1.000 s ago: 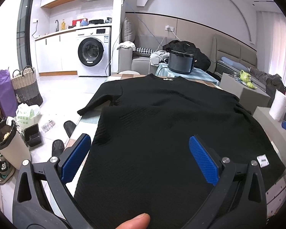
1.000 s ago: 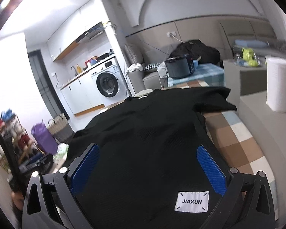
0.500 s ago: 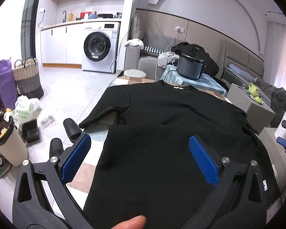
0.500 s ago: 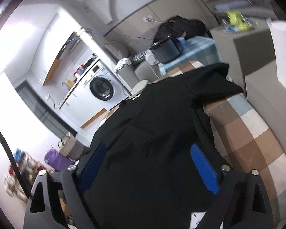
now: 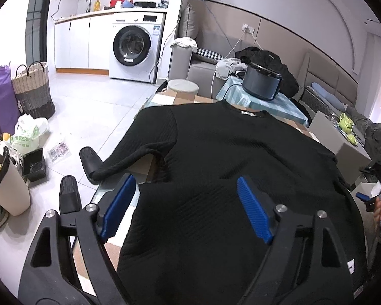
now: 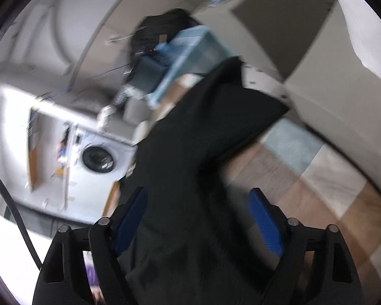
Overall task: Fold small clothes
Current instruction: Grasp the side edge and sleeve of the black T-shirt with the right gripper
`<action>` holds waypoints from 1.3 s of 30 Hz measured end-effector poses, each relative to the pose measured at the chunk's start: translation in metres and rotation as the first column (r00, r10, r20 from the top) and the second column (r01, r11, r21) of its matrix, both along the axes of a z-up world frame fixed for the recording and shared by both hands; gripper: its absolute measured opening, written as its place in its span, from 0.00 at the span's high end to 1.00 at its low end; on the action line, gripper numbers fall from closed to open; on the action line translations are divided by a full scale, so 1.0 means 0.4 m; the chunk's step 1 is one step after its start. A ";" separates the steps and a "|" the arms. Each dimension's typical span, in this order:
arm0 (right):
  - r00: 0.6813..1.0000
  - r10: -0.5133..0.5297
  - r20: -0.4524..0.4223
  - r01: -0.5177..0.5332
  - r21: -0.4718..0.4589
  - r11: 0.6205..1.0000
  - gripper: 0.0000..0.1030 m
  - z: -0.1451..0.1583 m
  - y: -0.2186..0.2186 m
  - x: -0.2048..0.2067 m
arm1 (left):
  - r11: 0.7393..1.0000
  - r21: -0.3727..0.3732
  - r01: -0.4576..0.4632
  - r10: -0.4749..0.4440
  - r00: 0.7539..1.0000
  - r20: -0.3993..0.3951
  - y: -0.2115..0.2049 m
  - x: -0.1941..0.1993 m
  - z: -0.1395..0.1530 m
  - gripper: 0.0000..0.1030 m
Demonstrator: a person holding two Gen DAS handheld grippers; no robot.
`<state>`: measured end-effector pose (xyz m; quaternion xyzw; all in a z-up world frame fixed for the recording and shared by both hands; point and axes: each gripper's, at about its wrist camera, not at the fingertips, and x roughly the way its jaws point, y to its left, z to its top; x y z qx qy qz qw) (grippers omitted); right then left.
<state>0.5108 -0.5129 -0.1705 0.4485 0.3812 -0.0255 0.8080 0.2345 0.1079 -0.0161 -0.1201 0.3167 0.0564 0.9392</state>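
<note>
Left wrist view: black ribbed top (image 5: 231, 167) spread flat on checkered table (image 5: 149, 165), one sleeve overhanging. Left gripper (image 5: 188, 208) spread wide above hem, gripping nothing. Right gripper (image 6: 198, 218) likewise unclenched, view blurred. Probably soft, light, limp; best pinched at hem corners or shoulder seams.

Black top (image 5: 228, 152): matt knit cloth, fine ribbed texture, small white woven label at the hem. Table (image 5: 149, 162) covering: smooth checked sheet in tan, white and pale blue. Left gripper (image 5: 188, 203): matt black plastic frame, blue ribbed pads (image 5: 254, 213), bright metal pin heads. Right gripper (image 6: 198, 218): same materials; view blurred. Cooker (image 5: 261, 81): dark, satin sheen. Washing machine (image 5: 134, 48): glossy white casing, dark glass door. Floor (image 5: 89, 111): glossy pale tile. Basket (image 5: 33, 89): coarse woven.
</note>
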 end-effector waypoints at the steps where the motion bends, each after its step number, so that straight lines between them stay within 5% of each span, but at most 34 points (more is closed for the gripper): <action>1: 0.999 -0.025 -0.035 0.025 -0.012 1.000 0.20 -0.019 -0.014 0.026 | 1.000 -0.001 0.001 -0.001 1.000 -0.006 -0.004 0.012 -0.007 0.22; 10: 0.989 -0.103 -0.103 0.095 -0.077 0.992 0.25 -0.081 -0.069 0.170 | 1.000 0.012 0.020 -0.020 0.999 -0.042 -0.038 0.089 -0.082 0.22; 12: 0.987 -0.123 -0.107 0.113 -0.101 0.989 0.35 -0.079 -0.069 0.183 | 1.000 0.016 0.025 -0.024 0.999 -0.047 -0.043 0.090 -0.094 0.22; 14: 0.982 -0.140 -0.131 0.118 -0.159 0.980 0.64 -0.079 -0.066 0.194 | 0.999 0.015 0.031 -0.030 0.998 -0.048 -0.044 0.086 -0.101 0.22; 17: 0.977 -0.138 -0.165 0.100 -0.216 0.971 0.91 -0.087 -0.063 0.210 | 0.999 0.012 0.033 -0.032 0.998 -0.047 -0.041 0.078 -0.104 0.22; 24: 0.991 -0.095 -0.095 0.048 -0.409 0.911 0.95 -0.003 0.000 0.217 | 1.000 -0.004 0.029 -0.029 0.999 -0.036 -0.033 0.048 -0.120 0.22; 27: 0.994 0.092 0.053 -0.055 -0.482 0.874 0.95 0.089 0.080 0.242 | 1.000 0.001 0.024 -0.024 0.999 -0.037 -0.024 0.035 -0.119 0.22; 29: 0.949 0.296 0.109 -0.175 -0.599 0.781 0.95 0.158 0.189 0.257 | 1.000 0.004 0.016 -0.016 0.999 -0.039 -0.019 0.020 -0.115 0.22; 30: 0.901 0.417 0.116 -0.259 -0.628 0.733 0.95 0.178 0.250 0.258 | 1.000 0.006 0.012 -0.012 0.999 -0.039 -0.017 0.019 -0.116 0.22; 34: 0.718 0.695 -0.018 -0.527 -0.666 0.527 0.95 0.141 0.432 0.242 | 1.000 0.000 -0.006 0.006 0.999 -0.045 -0.007 0.016 -0.115 0.22; 37: 0.663 0.725 -0.184 -0.629 -0.661 0.408 0.89 0.062 0.488 0.232 | 1.000 -0.010 -0.010 0.010 0.999 -0.042 -0.005 0.013 -0.110 0.22; 39: 0.667 0.682 -0.300 -0.672 -0.638 0.377 0.73 0.013 0.481 0.239 | 1.000 -0.013 -0.007 0.007 0.999 -0.040 -0.007 0.012 -0.105 0.22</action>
